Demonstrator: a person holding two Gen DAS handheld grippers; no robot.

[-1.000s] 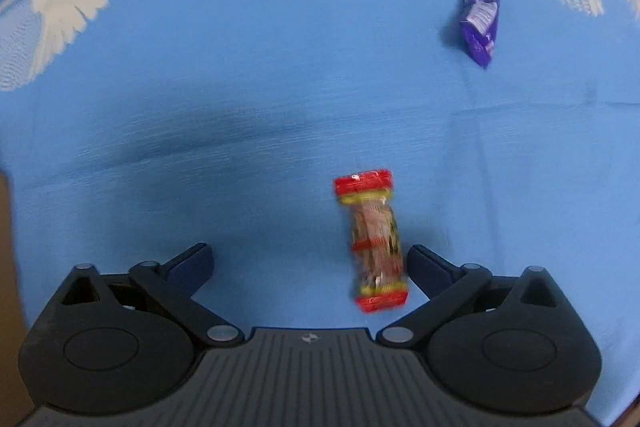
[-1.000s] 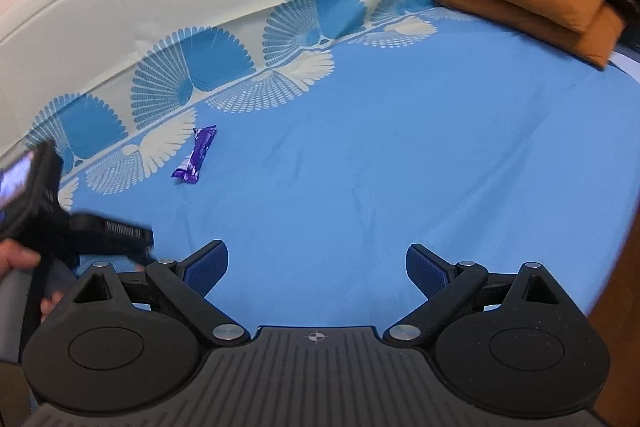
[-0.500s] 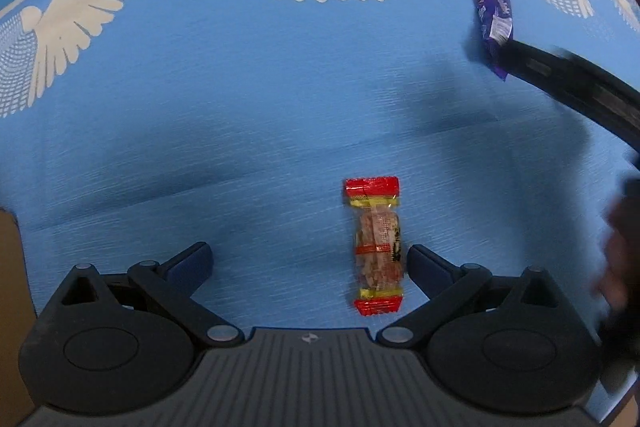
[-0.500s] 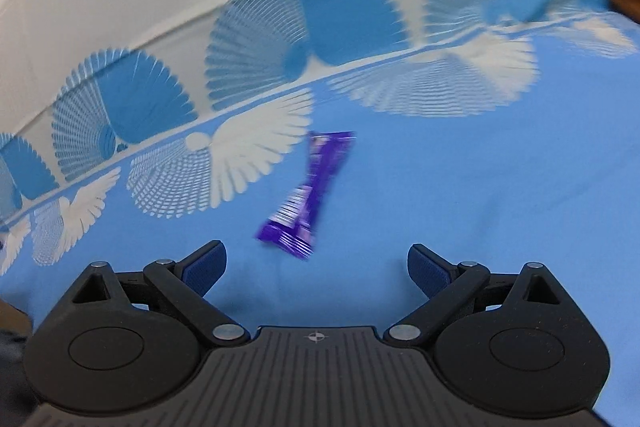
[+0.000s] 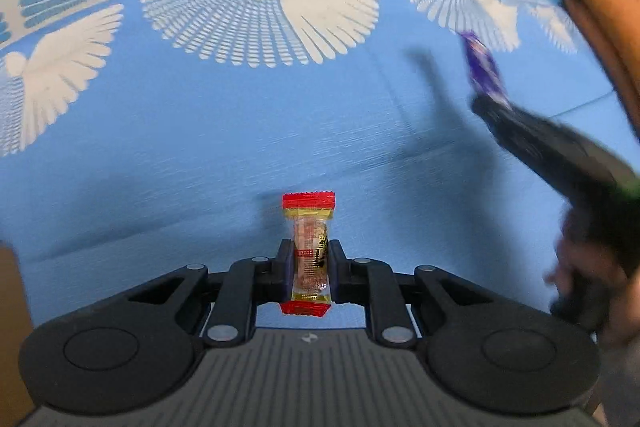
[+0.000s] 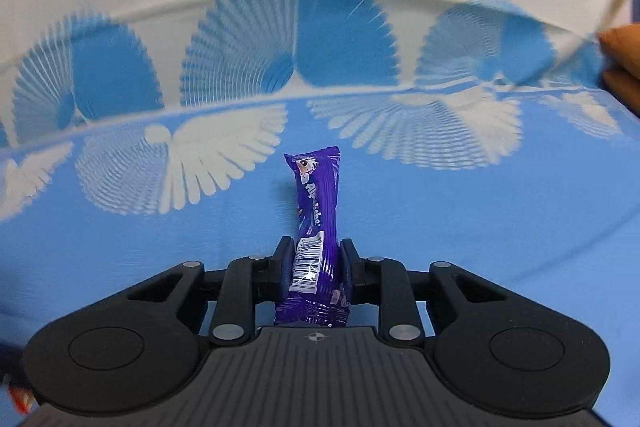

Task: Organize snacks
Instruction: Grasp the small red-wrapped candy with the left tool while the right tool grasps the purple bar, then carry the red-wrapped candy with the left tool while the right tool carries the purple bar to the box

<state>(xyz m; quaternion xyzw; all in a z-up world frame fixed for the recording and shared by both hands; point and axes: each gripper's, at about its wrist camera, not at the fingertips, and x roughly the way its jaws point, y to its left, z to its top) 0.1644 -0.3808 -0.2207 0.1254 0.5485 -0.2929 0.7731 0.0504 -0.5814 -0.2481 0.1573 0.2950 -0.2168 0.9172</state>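
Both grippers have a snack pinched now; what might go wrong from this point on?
The right gripper grips the purple snack bar near its lower end, so the long free part could swing or slip out when carried. The left gripper squeezes the red-ended snack at its middle, which might crush it. No container shows, so the drop-off spot is uncertain.

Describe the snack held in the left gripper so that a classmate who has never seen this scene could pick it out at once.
Start at the blue bedsheet with white fan shapes. Just above it, the left gripper is shut on a short clear-wrapped snack. Its red ends, yellow bands and visible brownish filling set it apart from the longer, solid purple snack in the right gripper.
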